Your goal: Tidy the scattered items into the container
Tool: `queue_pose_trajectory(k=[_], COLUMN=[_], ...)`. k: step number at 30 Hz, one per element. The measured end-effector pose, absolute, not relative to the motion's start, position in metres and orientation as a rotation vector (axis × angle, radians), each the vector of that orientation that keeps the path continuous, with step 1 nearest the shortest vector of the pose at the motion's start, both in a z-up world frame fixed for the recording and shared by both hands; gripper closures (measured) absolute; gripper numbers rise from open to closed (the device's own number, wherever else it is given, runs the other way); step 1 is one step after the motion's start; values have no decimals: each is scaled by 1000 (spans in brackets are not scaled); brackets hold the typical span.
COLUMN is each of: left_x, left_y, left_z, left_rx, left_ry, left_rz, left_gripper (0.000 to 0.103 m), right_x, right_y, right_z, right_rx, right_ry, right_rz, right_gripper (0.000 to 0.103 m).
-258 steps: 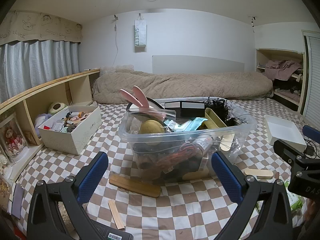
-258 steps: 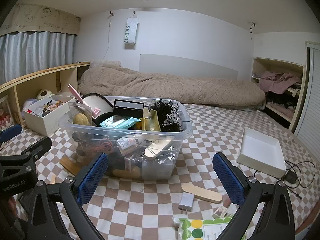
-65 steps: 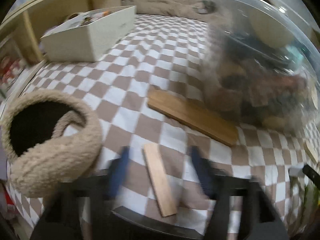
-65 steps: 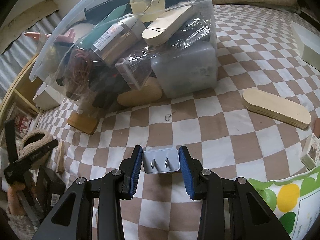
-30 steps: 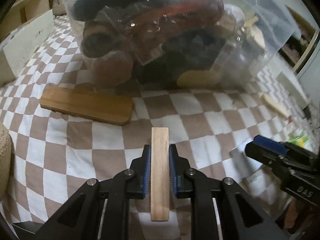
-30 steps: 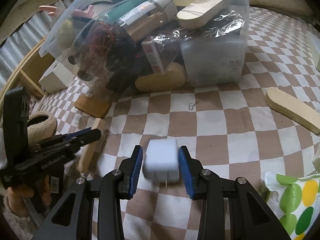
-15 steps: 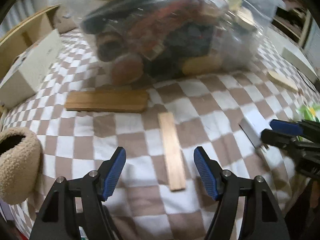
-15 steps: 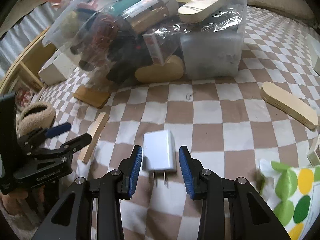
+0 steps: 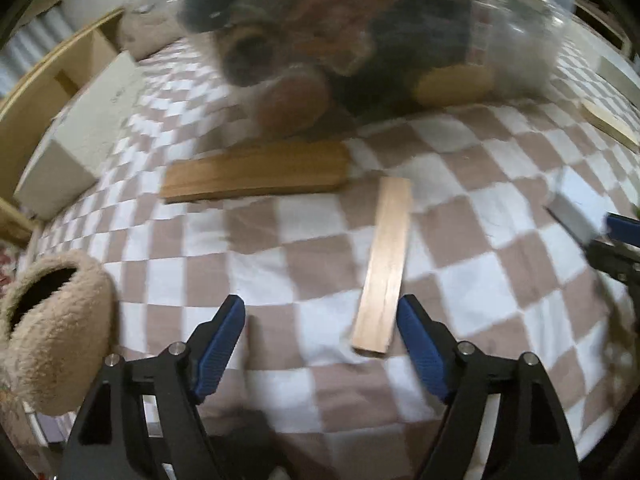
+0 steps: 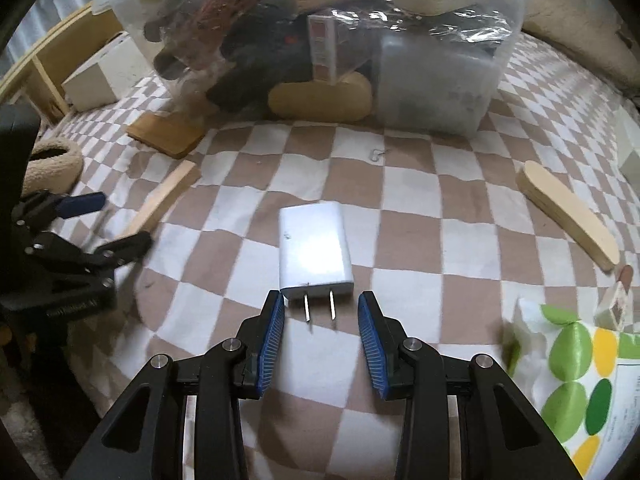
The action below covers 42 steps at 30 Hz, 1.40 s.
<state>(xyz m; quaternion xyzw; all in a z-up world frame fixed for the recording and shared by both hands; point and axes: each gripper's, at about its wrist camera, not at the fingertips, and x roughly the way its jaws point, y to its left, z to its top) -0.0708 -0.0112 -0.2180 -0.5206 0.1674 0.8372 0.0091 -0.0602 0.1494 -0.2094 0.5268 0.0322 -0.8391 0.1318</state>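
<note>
The clear bin point(image 9: 360, 20), packed with items, stands just ahead on the checkered bedspread. A thin wooden strip point(image 9: 384, 268) lies flat on the cloth, its near end between the jaws of my left gripper point(image 9: 320, 312), close beside the right pad and not pressed. Those jaws are opening wide. My right gripper point(image 10: 320, 304) is shut on the pronged end of a white charger point(image 10: 314, 248), which sticks out past the fingertips. The strip point(image 10: 164, 196), the left gripper point(image 10: 112, 224) and the bin point(image 10: 320, 40) also show in the right wrist view.
A wider wooden board point(image 9: 256, 176) lies against the bin's base. A fluffy beige slipper point(image 9: 52, 320) sits at the left, a white box point(image 9: 80, 136) behind it. To the right are a pale insole-shaped wooden piece point(image 10: 568, 212) and a green-dotted packet point(image 10: 580, 380).
My left gripper has let go of the wooden strip and spread its jaws; the strip now lies on the cloth near the right finger. The charger has tipped forward in the right gripper.
</note>
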Motion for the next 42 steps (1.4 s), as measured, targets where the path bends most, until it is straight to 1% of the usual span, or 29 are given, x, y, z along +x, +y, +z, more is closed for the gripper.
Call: queue_pose_trajectory(k=[2, 5, 16, 21, 23, 25, 26, 27, 28, 30, 34, 38, 42], left_x=[-75, -82, -112, -110, -106, -101, -99, -98, -98, -100, -107, -115, -122], left_y=[-19, -34, -68, -75, -75, -71, -67, -63, -60, -54, -46, -50, -57], left_z=[-214, -210, -216, -210, -206, -205, -205, -205, -206, -211, -220, -225, -227], left_rx=[-1631, -1656, -1751, -1722, -1685, -1664, -1651, -1641, -1640, -1653, -1691, -1712, -1703], left_ry=[552, 503, 396, 329, 223, 134, 115, 105, 101, 90, 27, -156, -276], left_rz=[2673, 2725, 2764, 2789, 2752, 2690, 2668, 2653, 2645, 2625, 2618, 2648, 2720], left_gripper=[23, 23, 23, 23, 21, 8, 6, 5, 5, 3, 3, 3, 3], right_x=[-60, -62, -80, -79, -74, -70, -69, -69, -69, -68, -75, -86, -89], right_y=[152, 161, 187, 195, 195, 192, 191, 189, 188, 185, 172, 161, 165], right_z=[-208, -207, -207, -200, -196, -195, -194, -193, -192, -189, -186, -202, -209], right_rx=[1537, 1557, 1580, 1551, 1519, 1491, 1480, 1471, 1456, 1402, 1356, 1428, 1462], right_ry=[121, 144, 39, -35, -55, -72, -72, -64, -53, -36, -17, -15, -72], right_rz=[-2467, -2516, -2628, -2619, -2557, -2467, -2453, -2460, -2479, -2527, -2516, -2513, -2523], right_gripper=[64, 65, 65, 64, 64, 64, 64, 58, 36, 12, 10, 10, 10])
